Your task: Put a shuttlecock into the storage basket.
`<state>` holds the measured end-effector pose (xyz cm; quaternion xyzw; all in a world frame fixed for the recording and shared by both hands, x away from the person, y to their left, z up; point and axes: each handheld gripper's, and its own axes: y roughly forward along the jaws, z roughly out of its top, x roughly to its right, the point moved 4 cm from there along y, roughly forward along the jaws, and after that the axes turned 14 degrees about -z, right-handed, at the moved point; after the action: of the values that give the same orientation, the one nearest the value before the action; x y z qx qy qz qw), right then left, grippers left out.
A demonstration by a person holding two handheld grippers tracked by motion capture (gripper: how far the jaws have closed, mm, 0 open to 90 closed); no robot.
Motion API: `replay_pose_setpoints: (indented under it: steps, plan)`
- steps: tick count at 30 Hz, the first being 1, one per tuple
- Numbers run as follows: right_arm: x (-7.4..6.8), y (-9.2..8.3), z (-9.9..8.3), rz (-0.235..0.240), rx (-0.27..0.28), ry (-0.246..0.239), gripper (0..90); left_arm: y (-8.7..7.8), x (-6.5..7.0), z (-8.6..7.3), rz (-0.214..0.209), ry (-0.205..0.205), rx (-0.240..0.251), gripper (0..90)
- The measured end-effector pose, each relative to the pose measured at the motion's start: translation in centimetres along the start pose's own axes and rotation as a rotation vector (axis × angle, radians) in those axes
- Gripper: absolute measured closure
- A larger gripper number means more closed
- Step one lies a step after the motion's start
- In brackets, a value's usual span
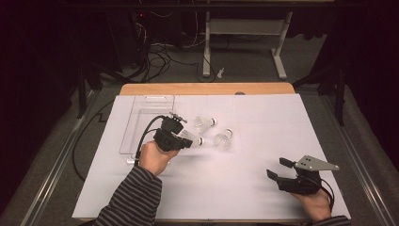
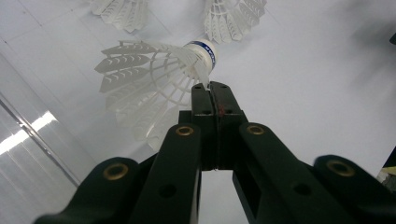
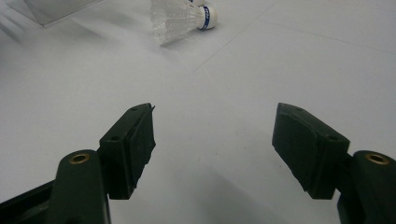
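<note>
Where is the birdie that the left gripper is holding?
In the high view, the held shuttlecock sits left of centre, pinched by the left gripper, beside the clear tray.

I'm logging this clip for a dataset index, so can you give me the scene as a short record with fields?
setting: white table with a wooden far edge
container: clear plastic tray at the table's left, nothing visible inside
shuttlecocks: three white ones, beside the tray
left gripper: jaws closed on one feather of the held shuttlecock
other shuttlecocks: far shuttlecock and right shuttlecock, lying loose
right gripper: jaws wide apart, holding nothing, near the right front corner
person: striped sleeve on the left arm
</note>
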<state>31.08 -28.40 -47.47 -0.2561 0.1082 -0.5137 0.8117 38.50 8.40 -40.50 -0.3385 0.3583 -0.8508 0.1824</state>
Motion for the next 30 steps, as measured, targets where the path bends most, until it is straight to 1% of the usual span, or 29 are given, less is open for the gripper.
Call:
replay_pose_setpoints:
  steps: [2, 5, 7, 10, 13, 19, 30]
  plan:
    - [0.0, 0.0, 0.0, -0.002, 0.000, 0.000, 30.2, -0.1, 0.1, 0.0, 0.005, 0.005, 0.004, 90.0]
    - [0.0, 0.0, 0.0, -0.006, -0.002, 0.001, 30.2, -0.3, 0.1, -0.2, 0.025, 0.019, 0.014, 90.0]
    - [0.1, 0.0, 0.0, -0.010, -0.005, 0.011, 30.2, -0.4, 0.0, -0.2, 0.016, 0.012, 0.016, 90.0]
    - [0.2, 0.0, -0.1, -0.007, 0.000, 0.007, 30.2, -0.7, 0.1, -0.2, 0.015, 0.007, 0.022, 90.0]
    - [0.1, -0.1, -0.1, -0.005, 0.000, 0.008, 30.2, -1.0, 0.2, -0.3, 0.019, 0.008, 0.026, 90.0]
    - [0.2, 0.0, 0.0, -0.006, 0.001, 0.007, 30.2, -1.3, -0.1, -0.4, 0.021, 0.009, 0.029, 90.0]
    - [0.2, -0.1, 0.0, -0.007, 0.005, 0.011, 30.2, -2.1, 0.1, -0.7, 0.012, 0.009, 0.058, 90.0]
